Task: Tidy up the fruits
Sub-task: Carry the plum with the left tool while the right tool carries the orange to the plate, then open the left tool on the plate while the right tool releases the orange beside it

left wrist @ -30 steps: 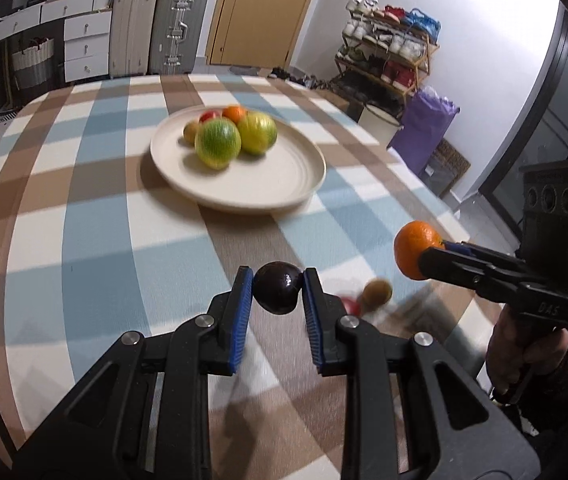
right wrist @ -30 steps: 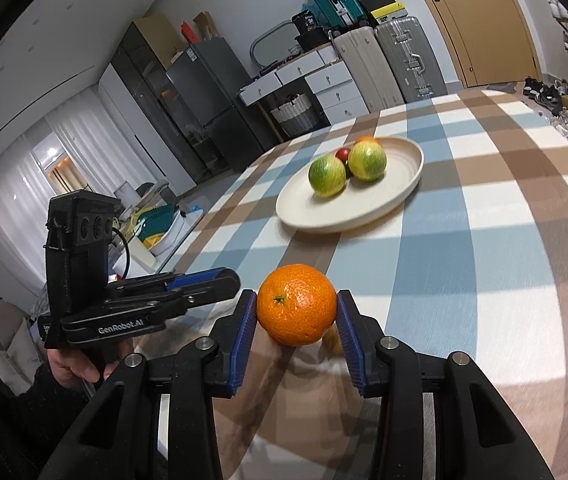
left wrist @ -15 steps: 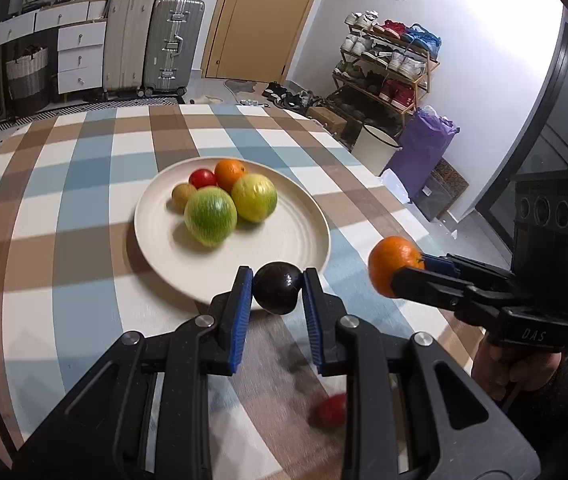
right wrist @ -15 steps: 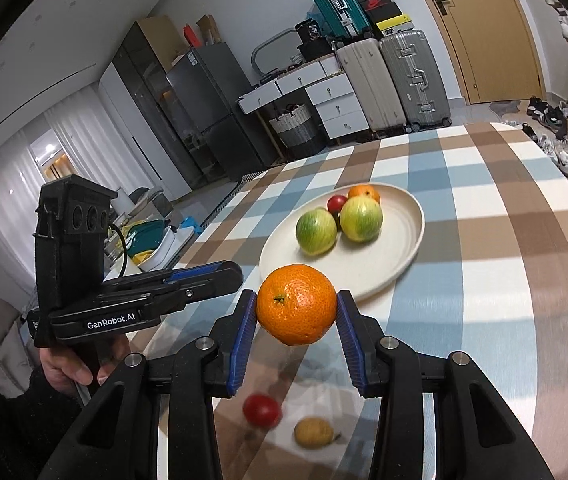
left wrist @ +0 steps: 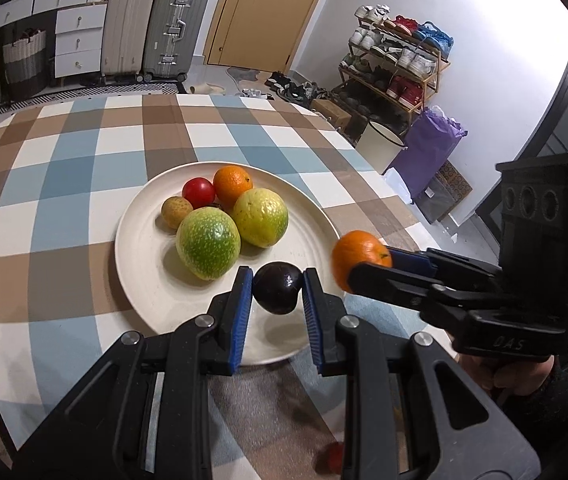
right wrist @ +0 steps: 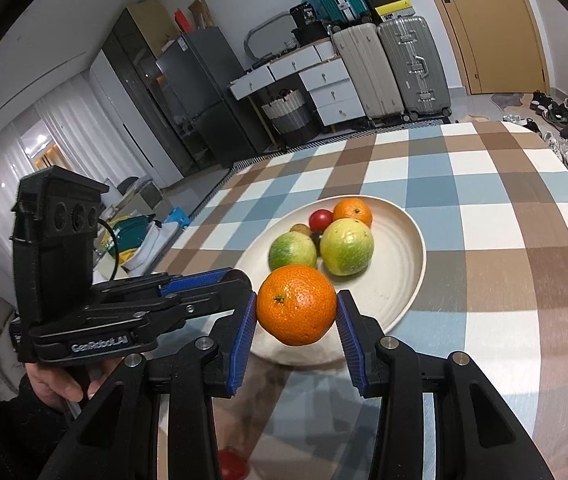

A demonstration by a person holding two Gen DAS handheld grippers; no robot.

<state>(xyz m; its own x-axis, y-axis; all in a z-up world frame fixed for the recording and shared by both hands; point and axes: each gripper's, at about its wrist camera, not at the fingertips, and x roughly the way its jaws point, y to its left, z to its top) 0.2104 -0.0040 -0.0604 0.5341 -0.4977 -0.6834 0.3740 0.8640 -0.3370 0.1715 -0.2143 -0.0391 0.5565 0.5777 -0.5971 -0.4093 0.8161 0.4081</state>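
Nearest the left wrist camera, the left claw [left wrist: 277, 288] pinches a dark purple fruit [left wrist: 277, 287] between its blue pads, held in the air over the near rim of the cream plate [left wrist: 140, 248]. Just to its right, the right claw [right wrist: 297, 312] clamps an orange [right wrist: 297, 311] at its widest part, also raised above the plate's near edge; a hand [right wrist: 58, 384] shows under the left tool in the right wrist view. Low on the checked table [left wrist: 64, 184], close beneath the claws, lies a small red fruit [right wrist: 231, 465] (blurred, probably a cherry tomato). Farther out, on the plate, two green-yellow round fruits [left wrist: 208, 249] sit side by side and touching, with a small brownish fruit [left wrist: 176, 212], a red tomato [left wrist: 199, 193] and a second orange [left wrist: 233, 180] clustered right behind them. Beyond the table's far edge stand two suitcases [left wrist: 175, 30], a white drawer unit [left wrist: 80, 42] and a wooden door [left wrist: 260, 12], and a shoe rack [left wrist: 394, 64] lines the right wall.
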